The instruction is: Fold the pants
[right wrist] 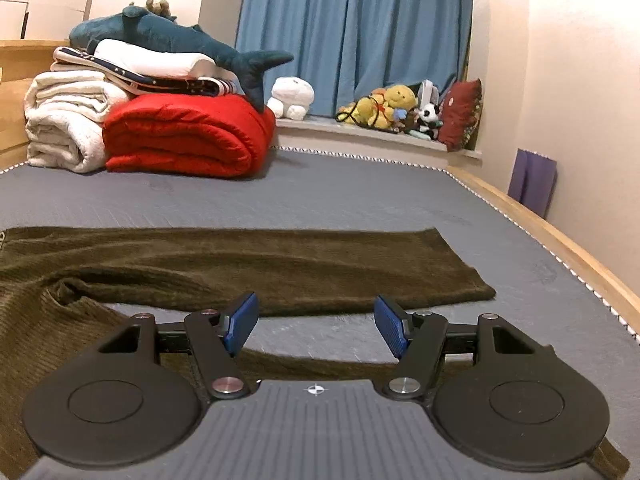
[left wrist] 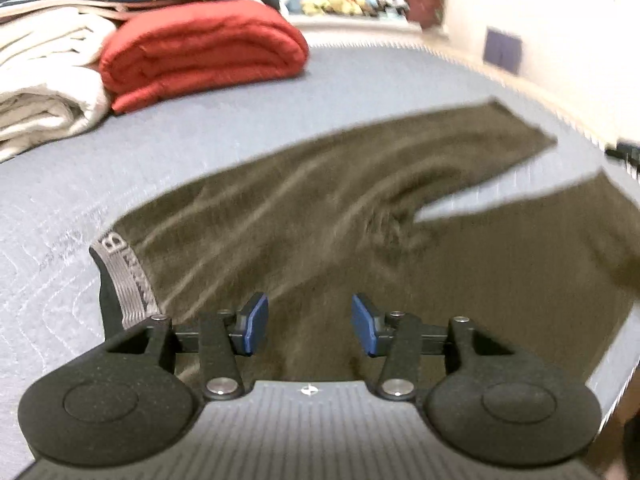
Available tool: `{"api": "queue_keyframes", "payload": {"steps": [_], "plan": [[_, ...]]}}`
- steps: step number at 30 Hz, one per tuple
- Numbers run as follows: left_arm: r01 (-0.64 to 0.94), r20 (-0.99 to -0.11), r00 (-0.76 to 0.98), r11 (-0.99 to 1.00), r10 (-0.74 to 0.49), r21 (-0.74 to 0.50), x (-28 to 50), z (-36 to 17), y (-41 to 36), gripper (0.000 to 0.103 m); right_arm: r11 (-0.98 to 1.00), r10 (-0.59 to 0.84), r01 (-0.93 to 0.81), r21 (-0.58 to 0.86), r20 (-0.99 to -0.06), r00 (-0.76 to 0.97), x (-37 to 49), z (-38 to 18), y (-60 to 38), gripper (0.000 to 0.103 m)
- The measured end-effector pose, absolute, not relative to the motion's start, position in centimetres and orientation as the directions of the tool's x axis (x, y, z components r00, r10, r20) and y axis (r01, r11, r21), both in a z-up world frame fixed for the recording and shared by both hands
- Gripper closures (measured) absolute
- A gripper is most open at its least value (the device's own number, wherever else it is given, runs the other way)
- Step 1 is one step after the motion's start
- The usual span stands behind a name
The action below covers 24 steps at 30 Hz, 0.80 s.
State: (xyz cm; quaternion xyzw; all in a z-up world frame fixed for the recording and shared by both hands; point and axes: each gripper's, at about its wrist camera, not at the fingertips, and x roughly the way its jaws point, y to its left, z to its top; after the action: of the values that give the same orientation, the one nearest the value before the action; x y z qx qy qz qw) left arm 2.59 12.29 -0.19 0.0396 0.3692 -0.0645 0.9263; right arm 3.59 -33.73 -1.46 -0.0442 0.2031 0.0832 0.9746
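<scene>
Dark olive pants (left wrist: 320, 208) lie spread flat on the grey bed (left wrist: 60, 208), legs apart in a V toward the right. The grey waistband (left wrist: 128, 280) with lettering is at the left. My left gripper (left wrist: 309, 322) is open and empty, hovering over the seat of the pants near the waistband. In the right wrist view the far leg (right wrist: 280, 268) lies flat across the middle, and the near leg (right wrist: 52, 332) runs under the tool. My right gripper (right wrist: 316, 322) is open and empty above the gap between the legs.
A folded red quilt (right wrist: 184, 140), white blankets (right wrist: 68, 128) and a plush shark (right wrist: 168, 36) are stacked at the bed's far left. Stuffed toys (right wrist: 392, 108) sit on the window ledge under blue curtains (right wrist: 352, 28). The bed's wooden edge (right wrist: 560, 240) and wall are on the right.
</scene>
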Motion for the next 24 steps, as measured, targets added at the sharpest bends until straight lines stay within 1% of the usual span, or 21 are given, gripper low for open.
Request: {"api": "queue_keyframes", "payload": {"steps": [1,3,6,8,12,13,15,17,18,19,20,21,22,23,24], "plan": [[0.137,-0.673,0.734,0.99,-0.094,0.012,2.6,0.3,12.1,0.044,0.982,0.146,-0.182,-0.053,-0.396,0.906,3.6,-1.4,-33.3,0.037],[0.114,-0.639,0.764,0.993,-0.091,-0.005,2.6,1.3,11.8,0.04,0.982,0.152,-0.185,-0.048,-0.385,0.91,3.7,-1.2,-32.6,0.037],[0.091,-0.59,0.803,0.996,-0.081,-0.013,2.5,2.6,11.1,0.04,0.98,0.163,-0.192,-0.041,-0.373,0.913,4.0,-0.8,-32.1,0.037],[0.086,-0.582,0.809,0.996,-0.084,-0.024,2.6,3.1,10.8,0.04,0.979,0.169,-0.199,-0.047,-0.362,0.917,3.9,-0.5,-31.6,0.036],[0.073,-0.577,0.812,0.996,-0.091,-0.054,3.0,3.8,10.6,0.04,0.969,0.175,-0.22,-0.115,-0.312,0.934,3.1,0.9,-30.0,0.035],[0.068,-0.573,0.815,0.996,-0.088,-0.056,3.1,3.9,10.7,0.04,0.968,0.182,-0.224,-0.11,-0.3,0.936,2.8,1.7,-29.7,0.035],[0.061,-0.576,0.813,0.996,-0.085,-0.061,3.4,4.0,10.9,0.04,0.969,0.216,-0.241,-0.052,-0.292,0.932,2.5,3.8,-29.0,0.034],[0.048,-0.581,0.811,0.998,-0.068,-0.05,3.7,4.0,11.0,0.043,0.961,0.268,-0.276,0.009,-0.274,0.924,2.1,5.9,-28.1,0.031],[0.045,-0.582,0.811,0.998,-0.063,-0.047,3.7,3.9,10.9,0.046,0.954,0.296,-0.299,0.027,-0.253,0.921,1.9,6.7,-27.5,0.027],[0.043,-0.583,0.81,0.998,-0.062,-0.047,3.8,3.8,11.0,0.051,0.947,0.319,-0.319,0.038,-0.231,0.919,1.6,7.3,-26.9,0.023],[0.041,-0.586,0.808,0.998,-0.061,-0.047,3.9,3.7,11.0,0.056,0.941,0.336,-0.334,0.043,-0.212,0.918,1.4,7.6,-26.3,0.021],[0.042,-0.59,0.805,0.998,-0.062,-0.048,3.9,3.7,11.0,0.062,0.936,0.35,-0.349,0.041,-0.197,0.916,1.3,7.4,-25.6,0.021],[0.044,-0.595,0.801,0.998,-0.065,-0.05,4.0,3.6,11.1,0.066,0.932,0.36,-0.36,0.034,-0.188,0.914,1.2,7.0,-25.0,0.021],[0.045,-0.599,0.798,0.998,-0.066,-0.05,4.0,3.5,11.1,0.069,0.93,0.364,-0.367,0.022,-0.189,0.912,1.2,6.1,-24.4,0.021],[0.046,-0.603,0.795,0.998,-0.066,-0.048,4.1,3.3,11.2,0.073,0.93,0.361,-0.368,0.008,-0.209,0.909,1.3,5.1,-23.8,0.021]]}}
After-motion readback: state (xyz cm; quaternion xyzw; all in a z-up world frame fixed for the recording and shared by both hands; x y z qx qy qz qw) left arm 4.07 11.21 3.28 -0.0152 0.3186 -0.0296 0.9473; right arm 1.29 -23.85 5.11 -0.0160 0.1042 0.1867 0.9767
